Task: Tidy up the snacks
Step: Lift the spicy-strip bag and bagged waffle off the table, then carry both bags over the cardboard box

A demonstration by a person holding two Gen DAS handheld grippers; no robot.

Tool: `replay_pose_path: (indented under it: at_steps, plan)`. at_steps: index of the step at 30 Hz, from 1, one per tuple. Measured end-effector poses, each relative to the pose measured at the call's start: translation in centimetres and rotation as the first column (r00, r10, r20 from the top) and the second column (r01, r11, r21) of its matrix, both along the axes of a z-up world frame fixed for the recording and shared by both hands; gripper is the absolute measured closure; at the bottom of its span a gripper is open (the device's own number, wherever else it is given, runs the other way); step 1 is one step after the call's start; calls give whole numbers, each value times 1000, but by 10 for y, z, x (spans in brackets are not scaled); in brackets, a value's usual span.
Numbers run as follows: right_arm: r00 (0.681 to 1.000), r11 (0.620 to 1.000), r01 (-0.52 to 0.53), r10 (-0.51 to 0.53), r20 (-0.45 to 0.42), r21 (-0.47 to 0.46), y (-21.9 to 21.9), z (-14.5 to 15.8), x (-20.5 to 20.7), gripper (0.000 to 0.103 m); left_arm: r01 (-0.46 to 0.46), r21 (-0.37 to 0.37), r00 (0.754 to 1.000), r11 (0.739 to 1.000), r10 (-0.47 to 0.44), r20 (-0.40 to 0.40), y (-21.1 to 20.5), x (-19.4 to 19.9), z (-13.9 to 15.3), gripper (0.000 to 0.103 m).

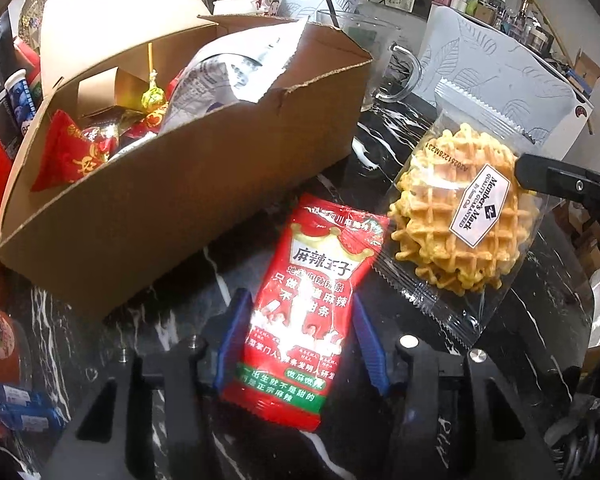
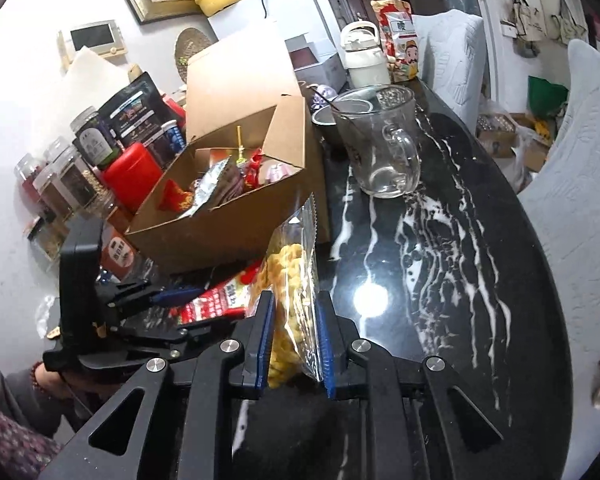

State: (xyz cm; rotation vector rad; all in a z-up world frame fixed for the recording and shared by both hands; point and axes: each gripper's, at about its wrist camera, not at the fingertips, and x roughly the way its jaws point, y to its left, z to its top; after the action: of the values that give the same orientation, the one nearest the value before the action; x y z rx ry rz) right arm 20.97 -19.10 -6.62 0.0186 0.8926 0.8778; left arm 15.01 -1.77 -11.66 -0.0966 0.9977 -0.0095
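Against the back-left clutter of the tabletop, your open cardboard box already holds wrapped sweets, so it looks like the bin both packets are meant for. Your right claw pinches the waffle packet on edge and your left claw is closed on the red spicy-snack packet, both just beside the box's near wall; you must clear that torn rim, with open room only on the right, past the glass mug.

Left tool and right tool both clamped.
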Motion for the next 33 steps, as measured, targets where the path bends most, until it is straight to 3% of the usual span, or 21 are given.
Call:
replay_pose_path:
  at_steps: [11,20,25,33]
  plan:
    - [998,997,17,-21,56,81,-6,14,-20,85,-68,-16,996,998,68,51,16,-21,25,53]
    - [986,999,23,-29,163,39,-2,34,-37,85,-83,-25,989,996,86,120,16,-48,57,57]
    - [985,1000,21,-22,174,3,4,32,-43,86,-78,-65,995,995,82,60,18,-47,39,58]
    - [983,1000,7,-4,183,-15,4,32,-53,86,-102,-58,995,993,100,-25,21,-37,16,57]
